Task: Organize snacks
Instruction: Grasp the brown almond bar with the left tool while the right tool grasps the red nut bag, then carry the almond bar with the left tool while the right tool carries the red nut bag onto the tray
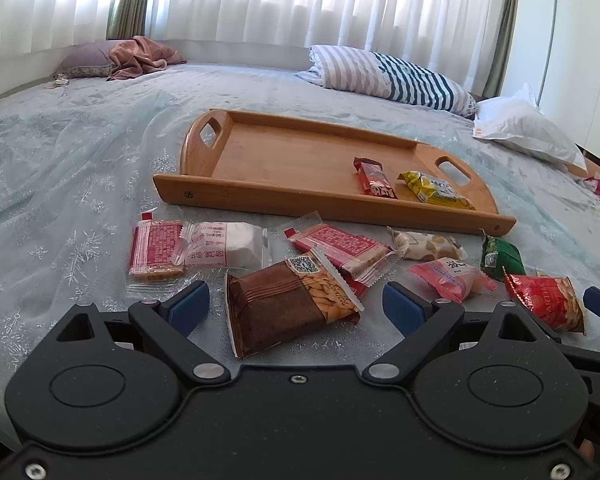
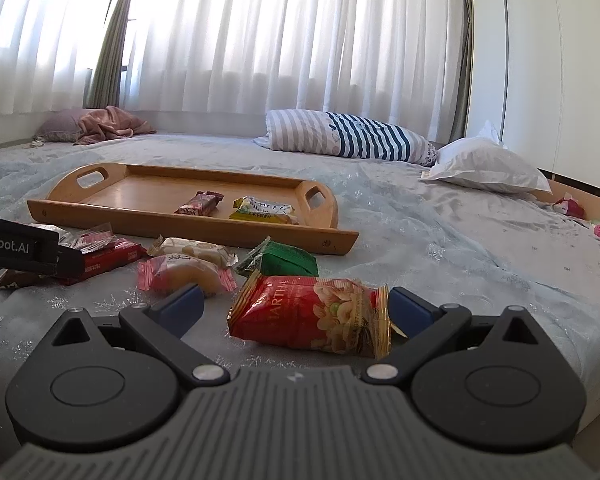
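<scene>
1. Bed (image 1: 80, 168), pale blue snowflake cover; striped pillow (image 1: 392, 76) and white pillow (image 2: 484, 168) at far side.
2. Wooden tray (image 1: 260, 196) on bed beyond the loose snacks, handle cutouts both ends.
3. Inside tray, right end: red bar (image 1: 374, 178) and yellow packet (image 1: 434, 188), side by side, apart.
4. Left gripper (image 1: 296, 306) released, blue fingers spread wide either side of brown cake pack (image 1: 290, 304); no contact visible. Pack lies on bed, overlapping red cracker pack (image 1: 340, 246).
5. Right gripper (image 2: 296, 306) released, fingers either side of red nut bag (image 2: 312, 312); right finger just beside the bag's crimped end, can't tell if touching.
6. Rest loose on bed in front of tray: second cracker pack (image 1: 156, 248), white pastry pack (image 1: 228, 244) overlapping it, pink pack (image 2: 184, 276), cream pack (image 2: 196, 250), green packet (image 2: 284, 260).
</scene>
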Available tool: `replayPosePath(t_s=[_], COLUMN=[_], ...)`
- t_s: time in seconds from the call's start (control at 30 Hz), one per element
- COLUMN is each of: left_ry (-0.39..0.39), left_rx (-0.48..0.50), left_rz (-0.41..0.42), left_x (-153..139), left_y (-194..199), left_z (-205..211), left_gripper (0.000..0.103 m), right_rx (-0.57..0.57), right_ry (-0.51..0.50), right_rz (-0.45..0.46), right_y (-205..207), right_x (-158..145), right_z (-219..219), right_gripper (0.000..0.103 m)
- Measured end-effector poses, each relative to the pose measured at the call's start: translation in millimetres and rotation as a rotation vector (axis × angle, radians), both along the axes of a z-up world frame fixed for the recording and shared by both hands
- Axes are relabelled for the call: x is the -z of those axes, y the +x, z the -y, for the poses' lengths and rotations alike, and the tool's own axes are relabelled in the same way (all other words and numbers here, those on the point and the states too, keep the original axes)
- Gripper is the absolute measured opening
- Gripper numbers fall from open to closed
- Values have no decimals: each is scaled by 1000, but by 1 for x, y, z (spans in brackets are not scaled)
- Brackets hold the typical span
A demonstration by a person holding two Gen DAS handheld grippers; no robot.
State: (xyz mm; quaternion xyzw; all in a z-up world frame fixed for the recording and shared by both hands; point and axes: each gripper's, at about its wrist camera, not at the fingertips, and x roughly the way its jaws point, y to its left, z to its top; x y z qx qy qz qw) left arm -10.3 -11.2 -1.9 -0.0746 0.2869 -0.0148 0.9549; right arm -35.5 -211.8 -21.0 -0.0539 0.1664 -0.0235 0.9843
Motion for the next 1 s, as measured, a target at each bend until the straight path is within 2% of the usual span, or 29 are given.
replayPosePath(t_s=[0.2,0.3,0.37,0.43,0.53,1.0], left_ry=[-6,3,12,22,31,66], left_rx=[-12,-28,-37,-37,-36,-30], left_rz=[-9,-2,4,4,8,70], left_x=[0,0,-1,-2,-3,-26], left_y=[1,-3,-6,-8,-11,-16], left_z=[-2,-2,0,2,2,-3], left_gripper=[76,68,66,65,64,62], right_rx=[2,14,24,35,37,30], right_ry=[2,5,13,17,26,24], right_rz=[-10,-19,-24,-28,-33,24], right_y=[0,2,2,3,3,-2], right_x=[0,1,1,0,0,-14], right_z=[-1,-1,0,0,2,-1], right_gripper=[99,94,91,80,73,71])
